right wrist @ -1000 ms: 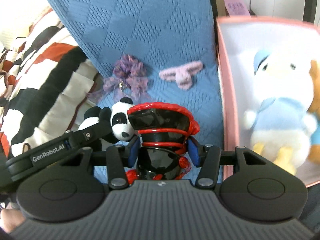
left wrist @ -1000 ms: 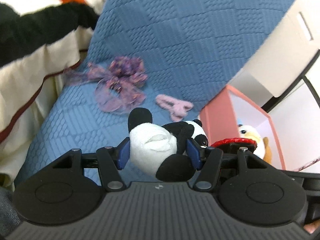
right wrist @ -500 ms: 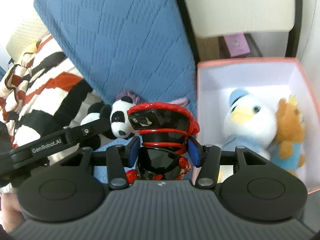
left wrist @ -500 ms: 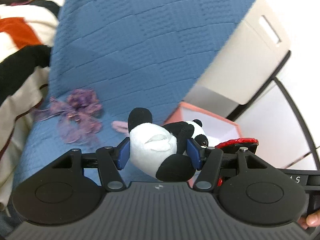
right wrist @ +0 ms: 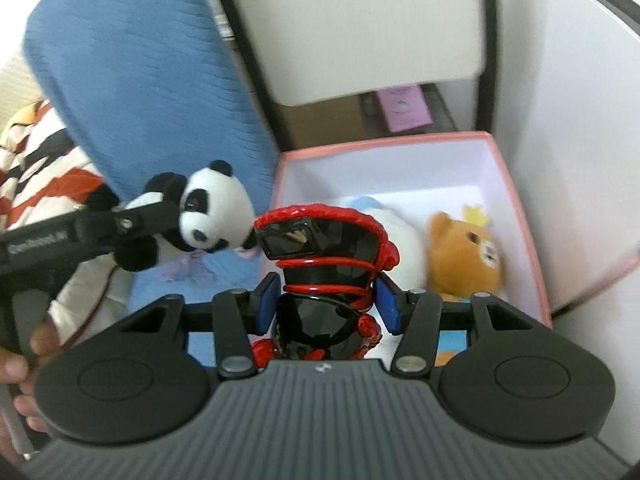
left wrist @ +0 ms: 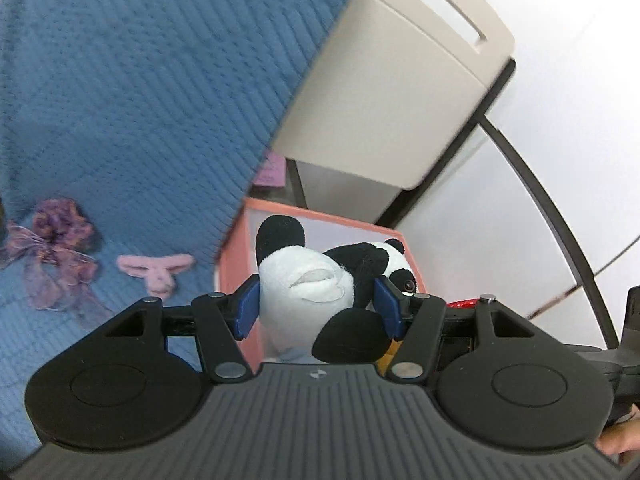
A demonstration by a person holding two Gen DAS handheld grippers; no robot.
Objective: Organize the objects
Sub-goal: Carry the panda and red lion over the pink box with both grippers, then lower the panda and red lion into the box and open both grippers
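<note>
Panda in left gripper — pink box just beyond

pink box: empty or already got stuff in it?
Not empty. The pink box has no lid on and already holds an orange bear plush and a white-and-blue plush, seen from the right wrist.

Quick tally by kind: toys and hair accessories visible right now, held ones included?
Plush toys: 3, namely the panda in the left gripper, plus the white plush and the brown bear in the pink box.
Red-and-black toy in the right gripper: 1
Hair accessories on the blue cover: 2, the purple bow and the pink clip.
Total: 6
</note>
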